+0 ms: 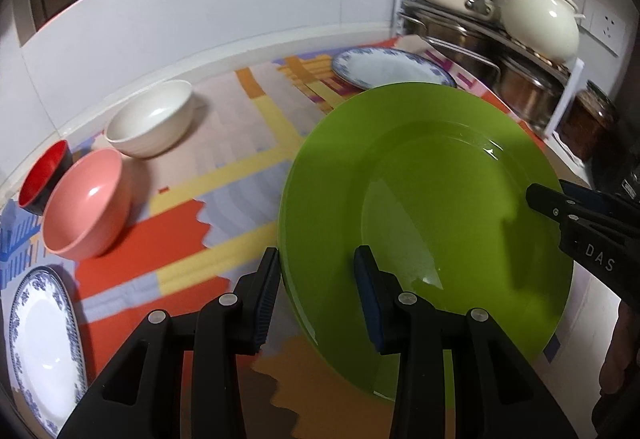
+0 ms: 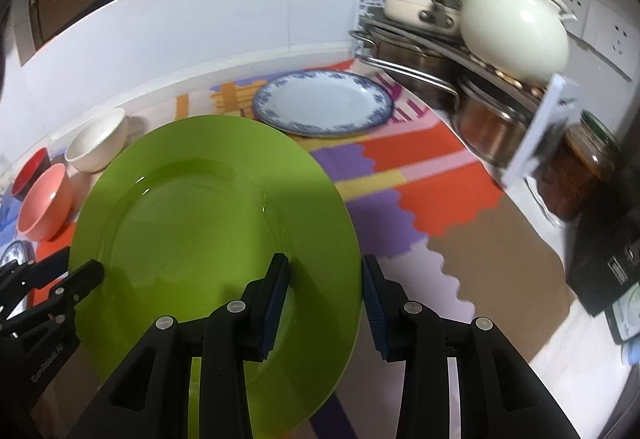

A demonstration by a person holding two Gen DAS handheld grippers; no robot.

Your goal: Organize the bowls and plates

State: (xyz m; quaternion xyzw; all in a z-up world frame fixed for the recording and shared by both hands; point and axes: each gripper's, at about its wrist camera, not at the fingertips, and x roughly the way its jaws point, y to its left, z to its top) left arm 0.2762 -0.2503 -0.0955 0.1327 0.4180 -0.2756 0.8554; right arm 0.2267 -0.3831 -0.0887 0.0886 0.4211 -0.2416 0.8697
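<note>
Jaws: both grippers clamp green plate [image 1: 424, 207] | nearby: pink bowl [image 1: 86, 205], blue-rimmed plate [image 2: 324, 103]

Centre: we see the large plate [image 1: 424, 223] raised over the mat [image 1: 224, 175].
Left: three bowls [image 1: 86, 203] clustered, a patterned plate [image 1: 44, 343] before them.
Behind: second patterned plate [image 2: 324, 103], pot rack [image 2: 480, 51] to its right.

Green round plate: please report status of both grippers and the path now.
Left gripper and right gripper both shut on green round plate, lifted and tilted. Blue-patterned white plate ahead on the mat.
</note>
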